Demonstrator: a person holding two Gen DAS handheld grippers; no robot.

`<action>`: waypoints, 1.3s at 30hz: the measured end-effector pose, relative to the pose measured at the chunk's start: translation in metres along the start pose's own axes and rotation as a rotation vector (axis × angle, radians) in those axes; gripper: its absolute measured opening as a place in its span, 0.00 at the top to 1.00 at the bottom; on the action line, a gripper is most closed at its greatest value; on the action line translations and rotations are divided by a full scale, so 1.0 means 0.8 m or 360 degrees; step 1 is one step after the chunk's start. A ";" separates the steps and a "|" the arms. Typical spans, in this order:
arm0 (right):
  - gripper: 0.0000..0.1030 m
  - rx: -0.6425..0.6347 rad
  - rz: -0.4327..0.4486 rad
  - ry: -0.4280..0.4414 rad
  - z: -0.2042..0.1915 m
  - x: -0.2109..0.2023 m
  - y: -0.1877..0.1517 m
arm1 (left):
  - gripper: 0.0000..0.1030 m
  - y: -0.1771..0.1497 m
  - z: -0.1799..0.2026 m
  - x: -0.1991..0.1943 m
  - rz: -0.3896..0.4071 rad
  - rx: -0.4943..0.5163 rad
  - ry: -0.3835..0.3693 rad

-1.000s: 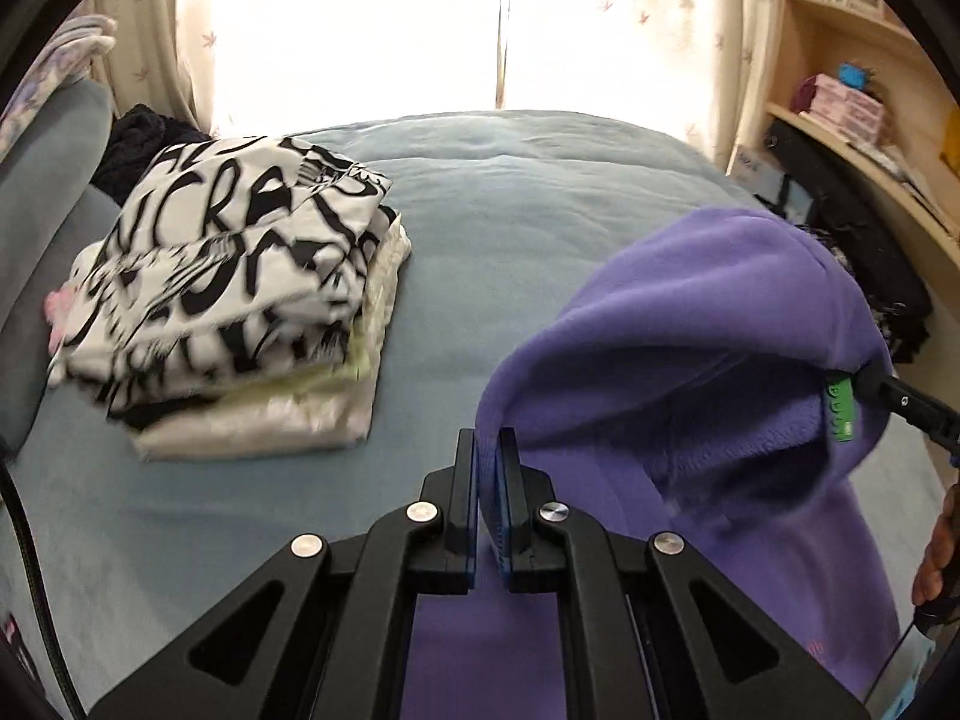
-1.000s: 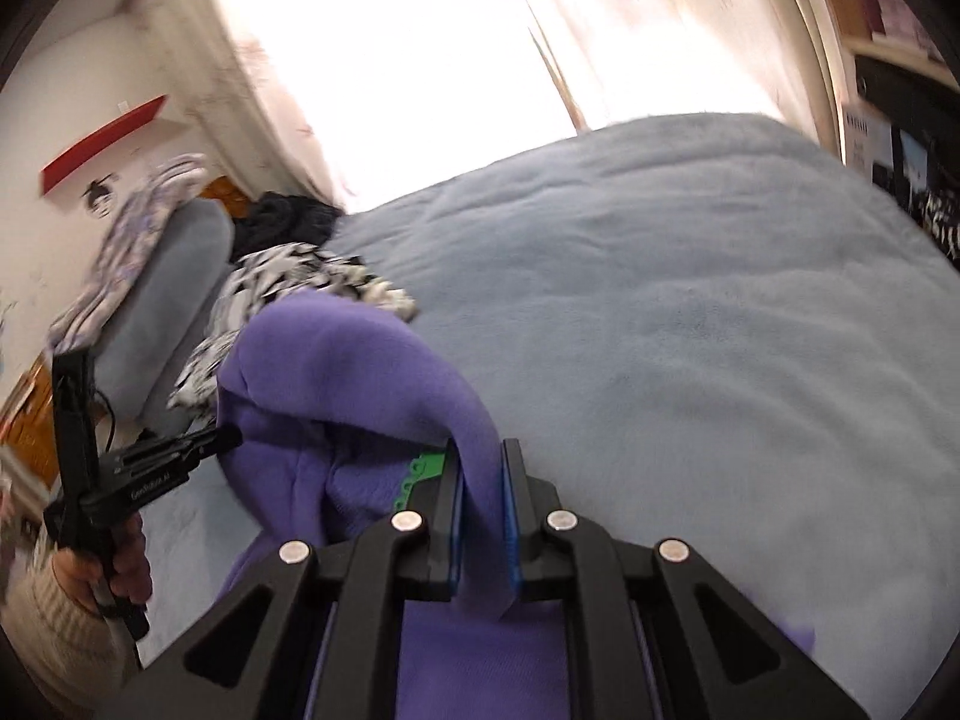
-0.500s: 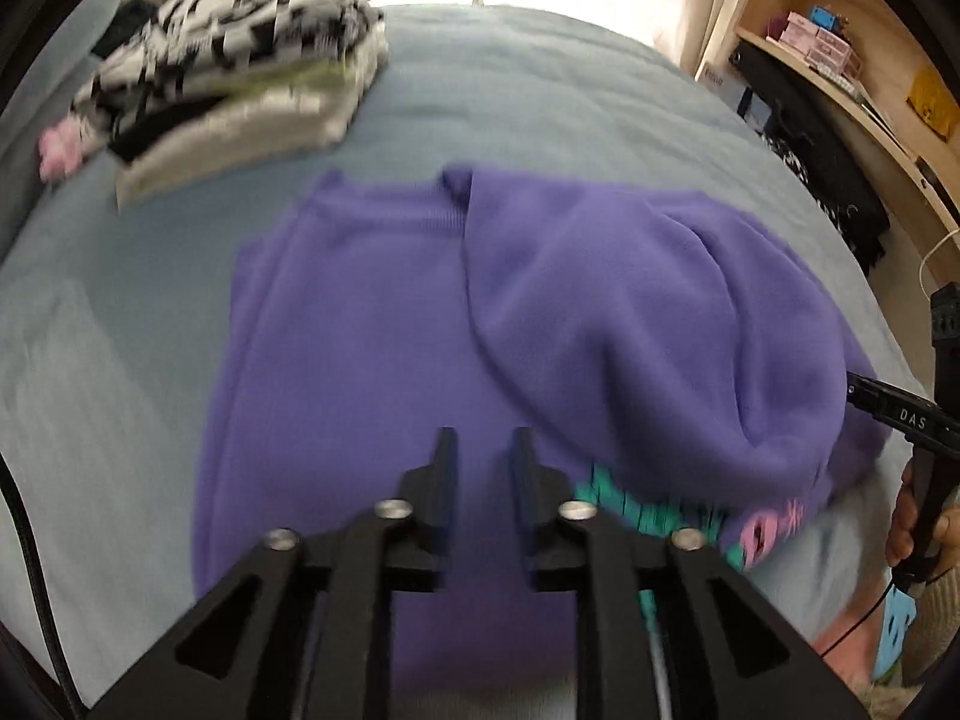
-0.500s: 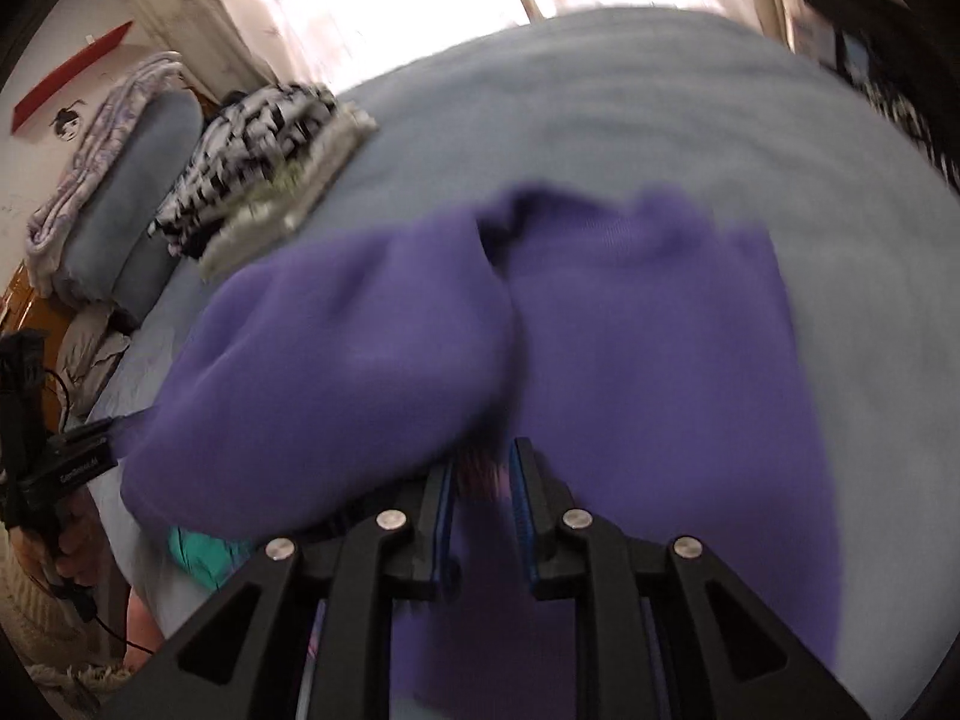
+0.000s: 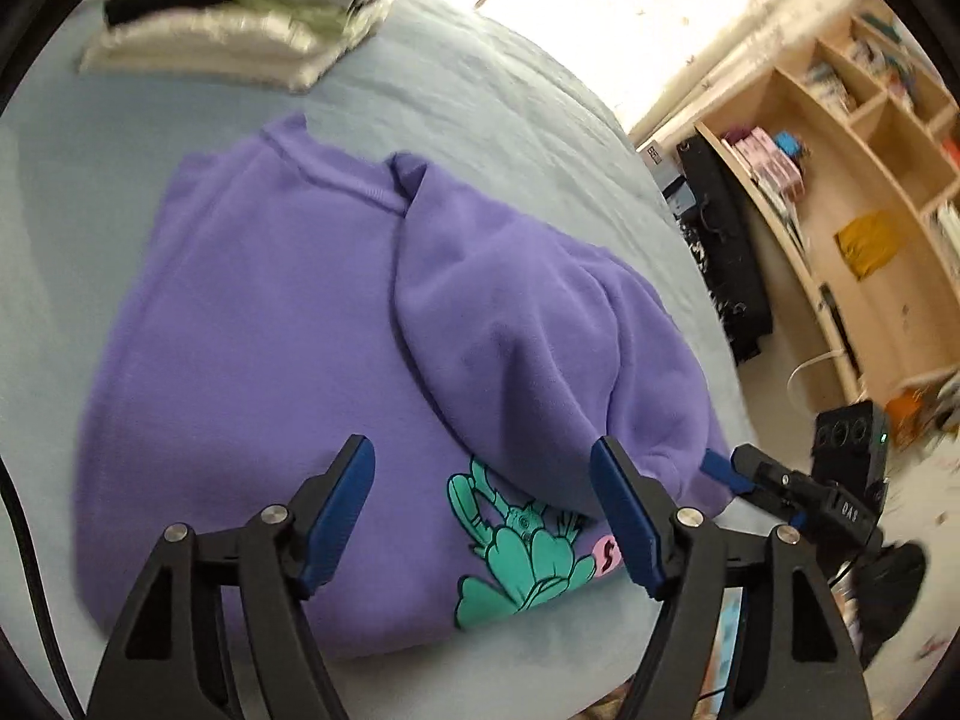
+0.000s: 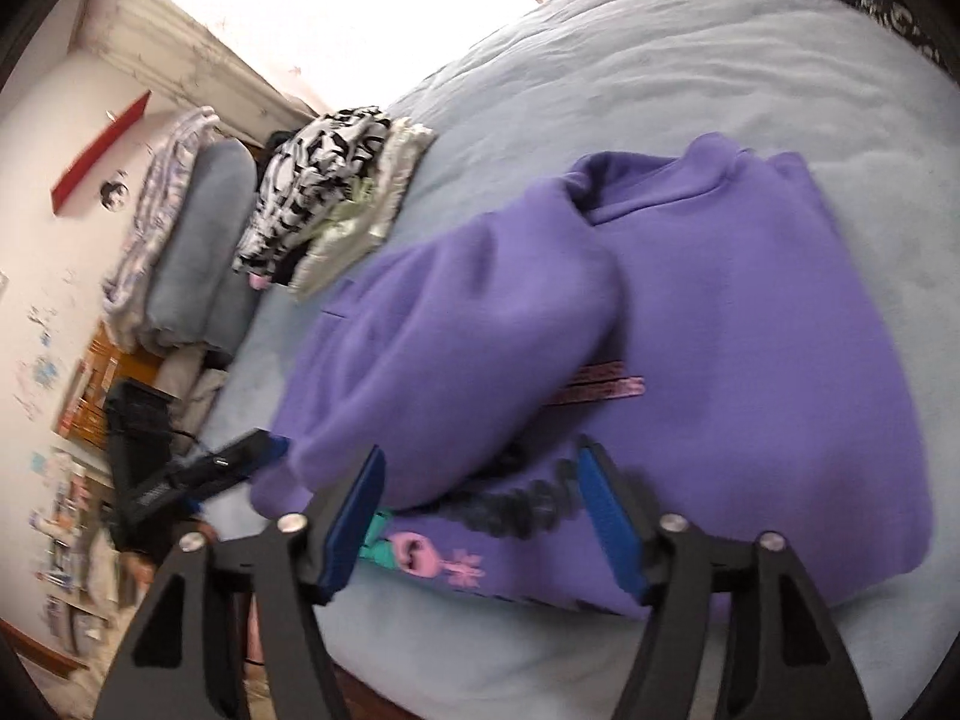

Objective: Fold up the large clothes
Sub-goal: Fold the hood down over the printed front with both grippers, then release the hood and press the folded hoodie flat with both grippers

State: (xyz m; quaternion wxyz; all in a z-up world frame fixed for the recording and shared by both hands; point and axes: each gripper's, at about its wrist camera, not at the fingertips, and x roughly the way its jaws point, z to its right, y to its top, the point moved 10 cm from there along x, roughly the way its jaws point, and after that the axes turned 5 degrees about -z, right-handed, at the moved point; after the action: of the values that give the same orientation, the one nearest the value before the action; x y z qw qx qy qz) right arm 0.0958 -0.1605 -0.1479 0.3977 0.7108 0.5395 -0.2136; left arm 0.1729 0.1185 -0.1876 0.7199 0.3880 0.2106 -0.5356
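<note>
A bright curtained window lights a bedroom where a wide bed [image 5: 492,120] under a pale blue-grey cover fills both views, with wooden shelves [image 5: 852,180] at about 3 o'clock in the left wrist view. The purple sweatshirt [image 5: 252,360] lies on the bed near its front edge, its body flat and one sleeve [image 5: 540,348] folded diagonally across the chest, partly covering a teal and pink print [image 5: 522,564]. A stack of folded clothes [image 5: 252,6], topped by a black-and-white patterned piece, sits well apart from it at 11 o'clock in the left view. The left tongs [image 5: 483,498] hover over the sweatshirt's printed lower part, their jaws opening, with cloth below them but nothing pressed between the blue pads. The right tongs [image 6: 480,492] hang over the sleeve's cuff end, jaws likewise opening and gripping nothing. In the right wrist view the sweatshirt [image 6: 750,330] runs from centre toward 3 o'clock, the folded stack [image 6: 324,180] lies at 10 o'clock beside a grey pillow [image 6: 198,252], and the other tool shows dark and blurred at 8 o'clock.
</note>
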 end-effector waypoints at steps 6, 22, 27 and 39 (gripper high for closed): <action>0.34 0.0087 -0.0044 0.0089 -0.008 0.038 0.011 | 0.27 0.014 -0.010 0.037 0.0032 -0.0065 -0.0058; 0.78 0.0177 -0.0020 0.0070 -0.016 0.060 0.022 | 0.90 0.042 0.045 0.041 0.0087 -0.0004 0.0100; 0.80 0.0218 -0.0119 -0.0124 0.018 0.075 -0.016 | 0.86 0.012 0.005 0.068 -0.0073 -0.0033 0.0378; 0.67 0.0104 -0.0100 -0.0247 0.017 0.057 -0.027 | 0.55 0.024 0.020 0.027 0.0116 0.0165 0.0573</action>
State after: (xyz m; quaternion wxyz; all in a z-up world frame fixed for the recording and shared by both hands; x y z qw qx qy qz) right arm 0.0918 -0.1416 -0.1964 0.4081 0.6872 0.5219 -0.2979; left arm 0.1966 0.0950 -0.1870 0.6686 0.5214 0.2939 -0.4413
